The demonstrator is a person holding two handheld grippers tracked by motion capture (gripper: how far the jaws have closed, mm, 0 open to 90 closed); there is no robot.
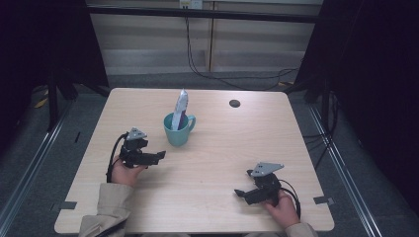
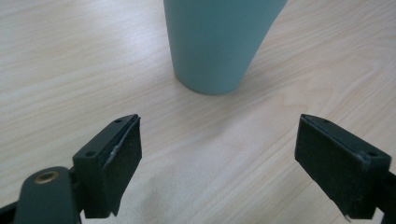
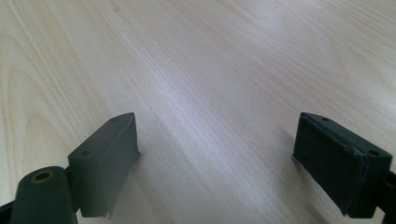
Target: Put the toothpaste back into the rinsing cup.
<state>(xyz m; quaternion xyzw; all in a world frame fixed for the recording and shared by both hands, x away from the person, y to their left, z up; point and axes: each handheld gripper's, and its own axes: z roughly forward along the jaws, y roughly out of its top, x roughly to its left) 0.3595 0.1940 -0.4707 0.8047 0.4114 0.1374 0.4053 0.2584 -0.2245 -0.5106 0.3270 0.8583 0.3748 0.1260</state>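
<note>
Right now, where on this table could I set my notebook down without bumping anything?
The right half of the table is bare, between the teal mug and the right edge, short of the dark hole. The middle front, between the left hand-held gripper and the right hand-held gripper, is free too. Around the mug it is crowded.

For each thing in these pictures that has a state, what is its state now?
Teal ceramic mug: upright on the table, holding a packet.
White and purple foil packet: standing in the mug, leaning a little.
Left tool: open, empty, facing the mug.
Right tool: open, empty, low over the light wooden table.
</note>
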